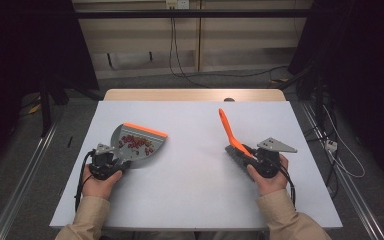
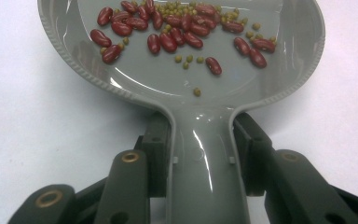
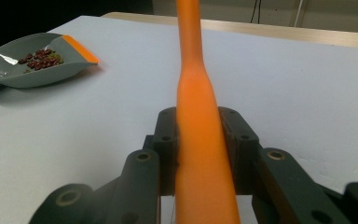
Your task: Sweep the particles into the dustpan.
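Dustpan [image 1: 139, 143] of beans [image 1: 136, 143] sits at the counter's [image 1: 195, 200] nine o'clock, left claw [image 2: 200, 135] clamped on its handle; right claw [image 3: 200, 140] clamps the orange brush [image 1: 228, 131] at three o'clock; best keep the pan level while lifting.

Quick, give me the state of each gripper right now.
Left gripper: jaws shut on the handle of the grey dustpan with beans in it.
Right gripper: jaws shut on the orange brush handle.
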